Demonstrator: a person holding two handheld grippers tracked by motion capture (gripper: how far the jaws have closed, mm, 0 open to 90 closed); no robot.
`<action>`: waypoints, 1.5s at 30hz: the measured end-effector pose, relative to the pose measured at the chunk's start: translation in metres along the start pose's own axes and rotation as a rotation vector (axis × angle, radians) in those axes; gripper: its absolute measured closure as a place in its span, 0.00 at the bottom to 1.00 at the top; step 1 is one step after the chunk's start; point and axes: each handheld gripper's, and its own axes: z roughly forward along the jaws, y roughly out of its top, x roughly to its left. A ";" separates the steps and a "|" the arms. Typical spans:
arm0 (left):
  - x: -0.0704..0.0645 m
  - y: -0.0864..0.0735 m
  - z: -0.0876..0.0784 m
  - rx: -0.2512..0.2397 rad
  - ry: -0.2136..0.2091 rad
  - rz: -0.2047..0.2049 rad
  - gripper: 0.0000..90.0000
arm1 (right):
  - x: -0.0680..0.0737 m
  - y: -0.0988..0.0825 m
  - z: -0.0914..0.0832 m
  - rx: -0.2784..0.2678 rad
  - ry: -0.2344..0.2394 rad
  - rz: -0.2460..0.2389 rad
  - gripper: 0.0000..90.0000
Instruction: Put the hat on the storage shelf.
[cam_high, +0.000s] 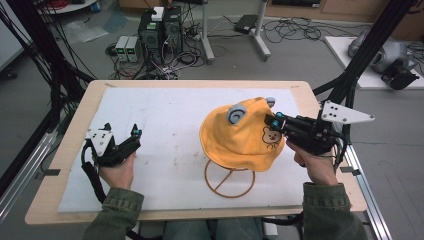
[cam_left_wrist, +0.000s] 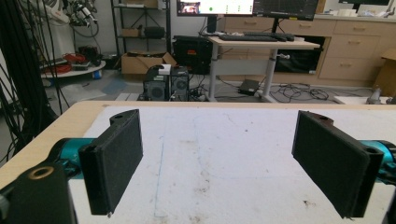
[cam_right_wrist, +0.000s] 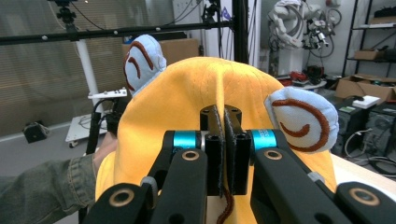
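The right gripper (cam_high: 274, 120) pinches a fold of the yellow hat (cam_high: 240, 137) sitting on its wire stand (cam_high: 229, 176) at the table's right (left gripper (cam_high: 136, 133) idles wide open, empty), so next comes letting go cleanly or lifting it off.

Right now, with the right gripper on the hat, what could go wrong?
1. The right gripper pinches only a fold of the hat; the fabric could slip out.
2. The hat sits over a light wire stand; a pull may drag or tip it.
3. The left gripper is open and well off to the side, so nothing steadies the stand.
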 end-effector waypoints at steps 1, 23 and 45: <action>0.000 0.000 0.000 0.001 0.000 0.001 0.18 | -0.001 -0.001 0.000 -0.006 0.008 0.005 0.99; 0.000 -0.001 0.001 0.011 0.006 0.007 0.18 | -0.011 -0.006 0.004 -0.062 0.150 0.090 0.98; -0.001 -0.001 0.000 0.005 0.012 0.008 0.18 | -0.016 -0.005 -0.007 -0.095 -0.069 0.081 0.11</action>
